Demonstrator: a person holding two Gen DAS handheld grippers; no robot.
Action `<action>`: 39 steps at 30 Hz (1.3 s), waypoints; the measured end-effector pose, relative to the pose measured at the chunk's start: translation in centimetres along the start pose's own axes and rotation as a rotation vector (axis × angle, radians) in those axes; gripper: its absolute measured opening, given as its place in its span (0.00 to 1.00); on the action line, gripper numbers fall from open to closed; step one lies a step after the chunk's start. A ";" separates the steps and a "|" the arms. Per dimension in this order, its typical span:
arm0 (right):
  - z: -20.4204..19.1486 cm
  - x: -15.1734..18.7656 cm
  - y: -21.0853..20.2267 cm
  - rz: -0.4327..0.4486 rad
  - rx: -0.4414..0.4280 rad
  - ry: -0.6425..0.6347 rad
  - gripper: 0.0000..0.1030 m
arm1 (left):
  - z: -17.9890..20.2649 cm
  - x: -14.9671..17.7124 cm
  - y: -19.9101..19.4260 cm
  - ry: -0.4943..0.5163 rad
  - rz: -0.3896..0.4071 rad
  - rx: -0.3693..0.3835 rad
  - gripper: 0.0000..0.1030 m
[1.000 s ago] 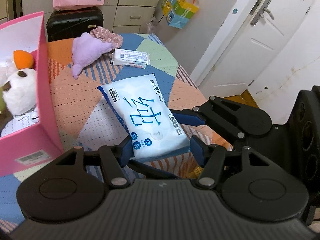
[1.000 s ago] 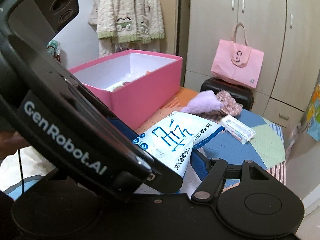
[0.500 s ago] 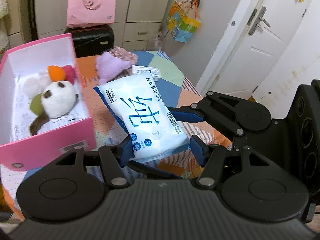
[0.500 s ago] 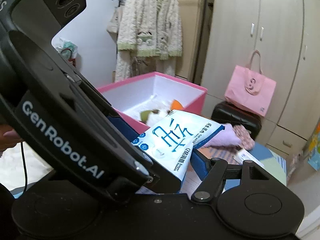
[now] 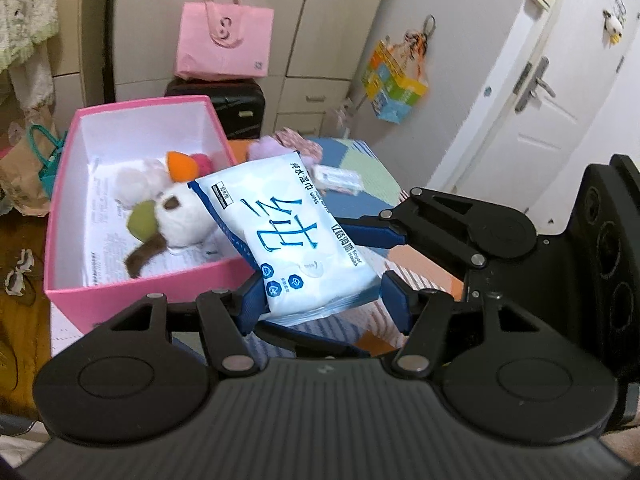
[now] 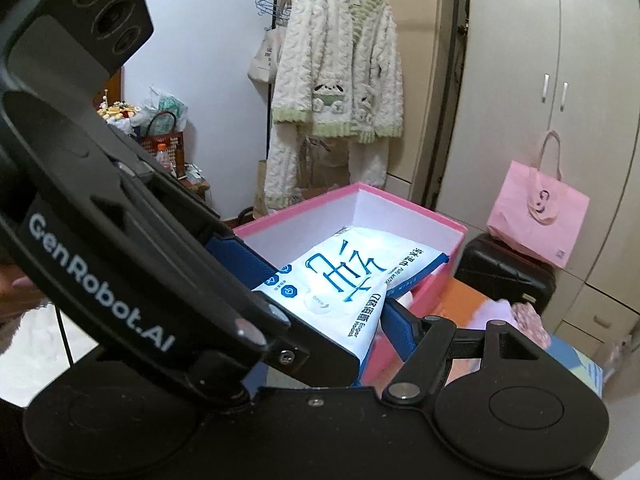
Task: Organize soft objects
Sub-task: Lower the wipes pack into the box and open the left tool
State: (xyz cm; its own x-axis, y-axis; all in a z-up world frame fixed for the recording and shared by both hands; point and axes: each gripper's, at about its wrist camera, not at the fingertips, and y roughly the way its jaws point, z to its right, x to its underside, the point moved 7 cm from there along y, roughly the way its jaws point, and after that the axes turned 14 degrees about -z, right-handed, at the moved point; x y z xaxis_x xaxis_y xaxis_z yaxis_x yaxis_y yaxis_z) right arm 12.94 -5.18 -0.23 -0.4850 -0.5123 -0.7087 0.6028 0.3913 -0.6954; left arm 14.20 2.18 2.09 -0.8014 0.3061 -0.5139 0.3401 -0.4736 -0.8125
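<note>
A blue-and-white wet wipes pack (image 5: 296, 236) hangs in the air, tilted, with both grippers on it. My left gripper (image 5: 324, 300) is shut on its near end, a blue pad at each side. One of the right gripper's blue fingers (image 5: 372, 236) presses the pack's right edge and the other runs beneath it. In the right wrist view the pack (image 6: 344, 276) sits in my right gripper (image 6: 316, 280), half hidden by the left gripper's body. The pack's far end overlaps the pink box (image 5: 132, 280), which holds a white plush toy (image 5: 180, 216) and other soft toys.
On the patchwork table cloth (image 5: 360, 160) behind the pack lie a purple plush (image 5: 264, 146), a floral cloth (image 5: 300, 142) and a small tissue packet (image 5: 338, 178). A black suitcase (image 5: 236, 108) and pink bag (image 5: 224, 44) stand behind. A fleece robe (image 6: 336, 80) hangs beyond the box.
Both grippers have risen and moved left with the pack. It was over the table beside the box; now its far end is over the box's open top.
</note>
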 end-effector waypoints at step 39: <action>1.8 -7.2 16.2 -0.160 -0.269 0.072 0.77 | -16.7 -4.4 3.7 -0.276 0.058 -0.124 0.65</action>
State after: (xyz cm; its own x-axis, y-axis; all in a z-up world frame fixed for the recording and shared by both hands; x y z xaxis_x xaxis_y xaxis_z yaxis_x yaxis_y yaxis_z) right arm 27.36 3.50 -6.21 -0.6094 -0.5318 -0.5881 0.3311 0.5032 -0.7982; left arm 27.16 12.85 -3.26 -0.8766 0.0372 -0.4797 0.4329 -0.3744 -0.8200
